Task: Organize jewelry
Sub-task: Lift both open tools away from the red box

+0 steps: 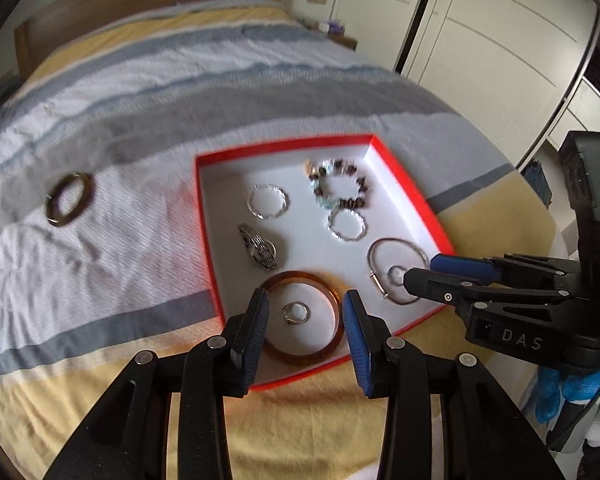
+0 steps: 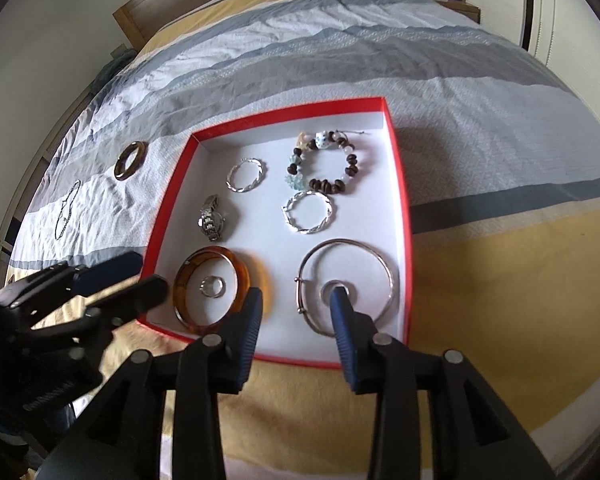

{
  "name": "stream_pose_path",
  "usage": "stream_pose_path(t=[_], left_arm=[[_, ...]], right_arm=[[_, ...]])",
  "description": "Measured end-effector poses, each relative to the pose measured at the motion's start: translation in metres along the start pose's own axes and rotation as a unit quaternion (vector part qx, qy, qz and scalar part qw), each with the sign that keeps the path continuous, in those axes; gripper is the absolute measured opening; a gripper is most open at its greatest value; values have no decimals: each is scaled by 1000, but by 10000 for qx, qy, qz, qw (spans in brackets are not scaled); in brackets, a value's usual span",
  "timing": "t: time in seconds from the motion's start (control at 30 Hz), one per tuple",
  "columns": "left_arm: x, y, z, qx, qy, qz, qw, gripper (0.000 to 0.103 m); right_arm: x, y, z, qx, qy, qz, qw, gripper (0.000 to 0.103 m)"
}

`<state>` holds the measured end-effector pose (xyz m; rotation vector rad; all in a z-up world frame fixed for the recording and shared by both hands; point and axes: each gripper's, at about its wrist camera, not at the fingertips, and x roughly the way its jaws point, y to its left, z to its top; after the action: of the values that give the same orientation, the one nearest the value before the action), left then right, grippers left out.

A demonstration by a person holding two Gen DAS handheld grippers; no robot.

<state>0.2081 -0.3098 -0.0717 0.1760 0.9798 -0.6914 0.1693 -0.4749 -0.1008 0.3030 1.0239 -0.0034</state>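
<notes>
A bed (image 2: 500, 92) with a striped cover carries a red box (image 2: 398, 168); left of it lie a brown ring (image 2: 130, 160) and a thin chain (image 2: 66, 210).

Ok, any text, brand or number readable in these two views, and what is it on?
"DAS": pale letters on the black body of the right gripper, left wrist view.
Lettering on the left gripper body, right wrist view: too blurred to read.
Watch dial: too small to read.
Red box: no text shows.
</notes>
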Motion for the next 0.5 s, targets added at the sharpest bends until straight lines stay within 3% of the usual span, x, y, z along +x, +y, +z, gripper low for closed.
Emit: stream_pose_path(t=[0.23,0.5], left_arm=[[-42,2,-6,-1,-113,136,9998,39],[-104,17,-24,-229,-706,229,9970,39]], right_arm=[[-36,20,-6,3,-276,-116,9996,35],[-80,54,-17,-67,-608,-156,9980,37]])
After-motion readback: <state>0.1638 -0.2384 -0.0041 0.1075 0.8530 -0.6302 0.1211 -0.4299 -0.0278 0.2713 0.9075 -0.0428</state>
